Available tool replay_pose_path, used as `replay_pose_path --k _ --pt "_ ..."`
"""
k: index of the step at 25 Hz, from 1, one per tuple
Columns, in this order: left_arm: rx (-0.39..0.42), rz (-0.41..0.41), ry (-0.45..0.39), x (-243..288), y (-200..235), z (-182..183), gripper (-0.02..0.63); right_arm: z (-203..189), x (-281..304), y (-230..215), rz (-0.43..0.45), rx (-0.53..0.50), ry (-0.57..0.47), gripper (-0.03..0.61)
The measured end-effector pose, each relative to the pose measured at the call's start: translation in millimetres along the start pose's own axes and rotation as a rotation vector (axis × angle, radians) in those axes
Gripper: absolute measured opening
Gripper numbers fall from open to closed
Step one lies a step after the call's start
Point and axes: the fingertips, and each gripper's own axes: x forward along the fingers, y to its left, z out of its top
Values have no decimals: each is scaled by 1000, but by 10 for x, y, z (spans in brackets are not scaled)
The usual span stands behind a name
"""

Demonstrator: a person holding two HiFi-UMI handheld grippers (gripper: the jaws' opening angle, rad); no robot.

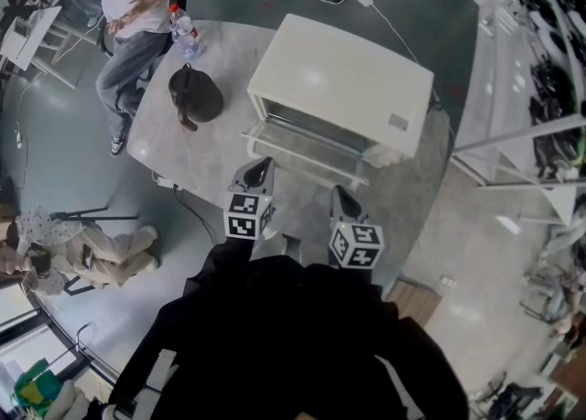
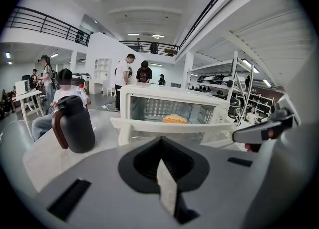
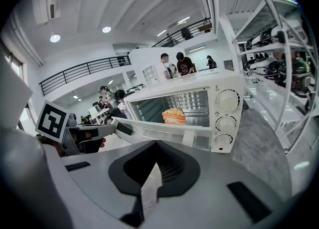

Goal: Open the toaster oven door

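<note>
Viewed from above: white toaster oven [image 1: 341,89] on a round grey table [image 1: 229,48], toward the right edge, front turned to the near edge. Door [image 1: 302,151] already dropped open, lying roughly level in front of the cavity. On the rack inside, an orange-and-yellow piece of food [image 3: 174,115]. Three round dials [image 3: 227,123] stacked down the right side of the front.

Left gripper [image 1: 264,166] and right gripper [image 1: 340,193] side by side over the table's near edge, tips aimed at the open door and close to its front lip. Both clenched empty, jaws pressed together with nothing between.

Dark jug [image 1: 195,93] with a brown handle near the table's left edge, and a clear water bottle [image 1: 184,32] beyond it at the far-left edge. Just past that edge, a seated person [image 1: 137,2] in a white shirt.
</note>
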Motion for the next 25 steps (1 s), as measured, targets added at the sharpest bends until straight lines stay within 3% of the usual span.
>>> replay_pose_path --k 25 --pt "-22 -12 88 -102 -33 -412 3 -421 -28 65 37 4 92 2"
